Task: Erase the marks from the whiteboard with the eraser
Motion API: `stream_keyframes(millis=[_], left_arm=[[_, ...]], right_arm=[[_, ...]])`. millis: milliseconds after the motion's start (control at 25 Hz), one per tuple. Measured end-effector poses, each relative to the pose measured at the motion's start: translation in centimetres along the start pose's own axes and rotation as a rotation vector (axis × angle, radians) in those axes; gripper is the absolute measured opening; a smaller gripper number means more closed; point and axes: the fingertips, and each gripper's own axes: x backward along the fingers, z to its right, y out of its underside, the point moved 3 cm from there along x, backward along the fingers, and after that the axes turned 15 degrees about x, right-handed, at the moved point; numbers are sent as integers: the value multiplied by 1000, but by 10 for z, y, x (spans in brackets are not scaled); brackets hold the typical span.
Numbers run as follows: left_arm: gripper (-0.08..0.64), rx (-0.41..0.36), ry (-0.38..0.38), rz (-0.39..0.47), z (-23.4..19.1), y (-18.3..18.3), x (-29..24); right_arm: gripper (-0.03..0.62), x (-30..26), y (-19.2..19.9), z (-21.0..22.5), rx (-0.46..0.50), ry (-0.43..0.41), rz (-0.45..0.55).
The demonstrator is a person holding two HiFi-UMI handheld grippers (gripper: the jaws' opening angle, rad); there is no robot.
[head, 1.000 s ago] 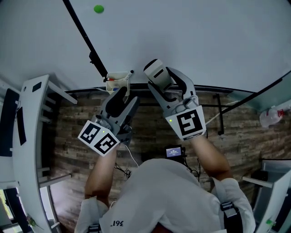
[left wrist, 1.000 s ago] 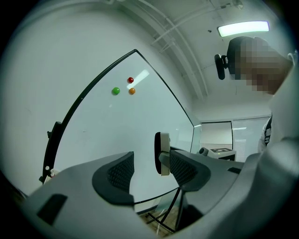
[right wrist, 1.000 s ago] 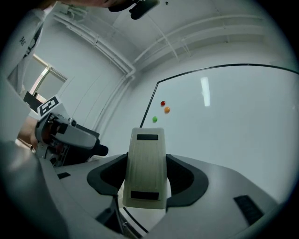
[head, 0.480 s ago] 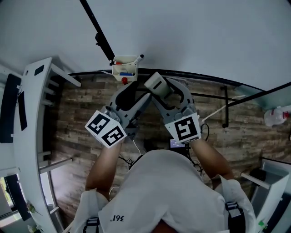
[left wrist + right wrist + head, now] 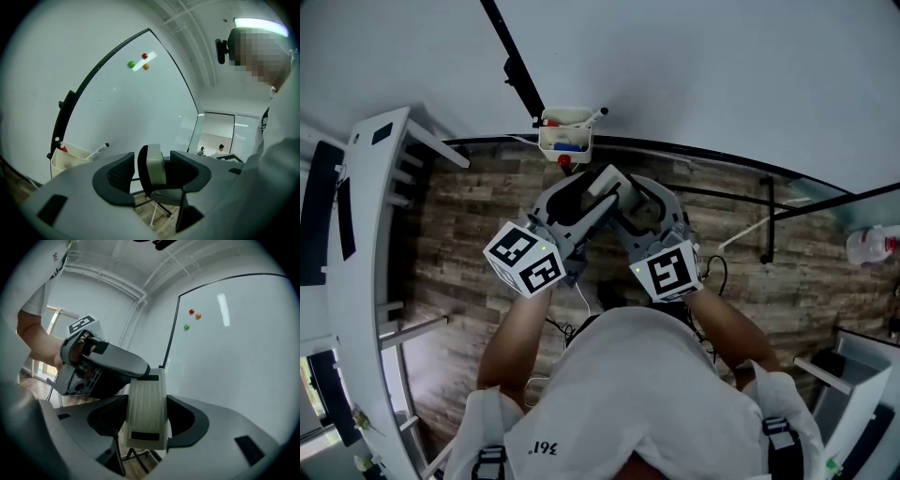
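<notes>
Since the eraser (image 5: 145,399) sat clamped in the right gripper (image 5: 147,416), off the whiteboard (image 5: 234,357), I'd judge this a handover or regrip. Keep one grip firm until the other closes, then turn the felt face to the board. The long axis ran along the right jaws, far end toward the left gripper (image 5: 151,172). Its jaws stood apart, straddling the eraser edge-on. The marker tray (image 5: 565,131) was just beyond.

Left tool (image 5: 152,172) and right tool (image 5: 147,420) are held tip to tip; the right is clamped on the eraser (image 5: 146,404), the left's jaws are spread.
</notes>
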Motion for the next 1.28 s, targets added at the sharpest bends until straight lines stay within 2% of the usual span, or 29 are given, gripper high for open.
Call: stream_keyframes(millis=[640, 1000, 1280], left_arm=[[183, -3, -57, -26, -42, -11, 6], [172, -83, -82, -38, -66, -28, 4], [170, -190, -124, -52, -89, -48, -2]], right_arm=[[272, -46, 3, -10, 26, -16, -13], [272, -80, 2, -7, 42, -19, -43], [272, -89, 14, -2, 45, -29, -83]])
